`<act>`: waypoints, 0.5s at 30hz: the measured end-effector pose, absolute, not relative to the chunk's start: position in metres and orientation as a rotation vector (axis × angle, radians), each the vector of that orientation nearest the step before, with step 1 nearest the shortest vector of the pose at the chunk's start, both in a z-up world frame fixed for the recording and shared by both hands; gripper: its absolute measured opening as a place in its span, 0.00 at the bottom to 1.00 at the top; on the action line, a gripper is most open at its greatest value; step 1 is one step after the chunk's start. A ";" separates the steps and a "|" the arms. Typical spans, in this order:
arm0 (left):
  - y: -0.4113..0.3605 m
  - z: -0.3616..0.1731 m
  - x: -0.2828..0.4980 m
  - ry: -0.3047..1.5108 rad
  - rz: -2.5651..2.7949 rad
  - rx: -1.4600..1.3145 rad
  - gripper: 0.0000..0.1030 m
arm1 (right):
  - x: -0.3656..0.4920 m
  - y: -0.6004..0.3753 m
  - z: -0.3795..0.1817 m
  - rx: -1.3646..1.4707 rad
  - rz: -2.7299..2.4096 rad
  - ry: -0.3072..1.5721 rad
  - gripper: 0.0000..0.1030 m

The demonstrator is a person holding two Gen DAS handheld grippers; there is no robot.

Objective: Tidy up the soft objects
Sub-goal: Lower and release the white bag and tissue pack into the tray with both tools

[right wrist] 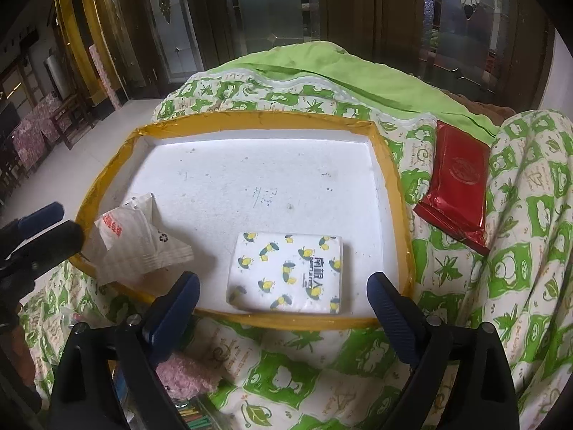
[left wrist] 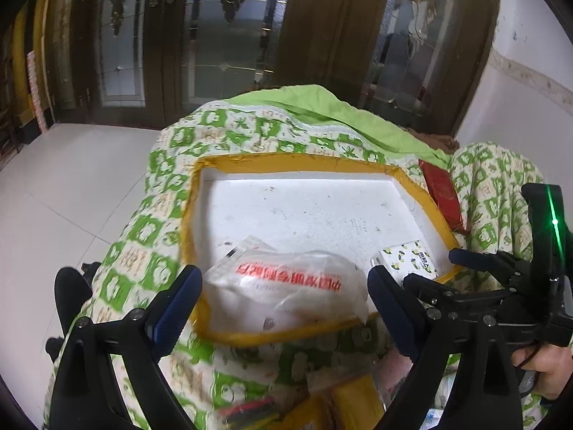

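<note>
2 soft packs lying in my foam tray, both claws spread and empty.
Left wrist view: my left gripper point(left wrist: 284, 286) is spread wide above the clear plastic bag point(left wrist: 286, 286), which lies over the tray's point(left wrist: 200, 193) near rim. Right wrist view: my right gripper point(right wrist: 283, 294) is spread too, pinching nothing; the tissue pack point(right wrist: 286, 272) lies flat inside the tray near its front edge, and a red pouch point(right wrist: 454, 193) rests on the quilt point(right wrist: 519, 251) beside it.

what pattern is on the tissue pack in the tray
White with small yellow lemons and dark green leaves on the tissue pack, clearest in the right wrist view.
</note>
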State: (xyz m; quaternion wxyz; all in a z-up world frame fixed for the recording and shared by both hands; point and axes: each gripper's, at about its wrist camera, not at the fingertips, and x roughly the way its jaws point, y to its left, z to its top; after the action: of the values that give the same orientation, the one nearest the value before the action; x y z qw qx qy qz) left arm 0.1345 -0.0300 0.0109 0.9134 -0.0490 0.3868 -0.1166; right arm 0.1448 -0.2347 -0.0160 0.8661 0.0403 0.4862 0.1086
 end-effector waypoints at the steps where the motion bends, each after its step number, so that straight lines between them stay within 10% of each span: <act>1: -0.028 0.011 0.131 0.793 -0.238 -0.110 0.91 | 0.143 -0.235 -0.015 0.088 0.225 1.013 0.97; 15: -0.006 0.004 0.090 0.774 -0.200 -0.188 0.92 | 0.116 -0.242 -0.009 0.153 0.203 0.995 0.99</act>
State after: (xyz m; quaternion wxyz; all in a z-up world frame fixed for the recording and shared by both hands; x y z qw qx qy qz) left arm 0.0897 -0.0061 0.0039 0.9169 -0.0915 0.3760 -0.0974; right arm 0.1156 -0.2417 -0.0089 0.8709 0.0734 0.4761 0.0973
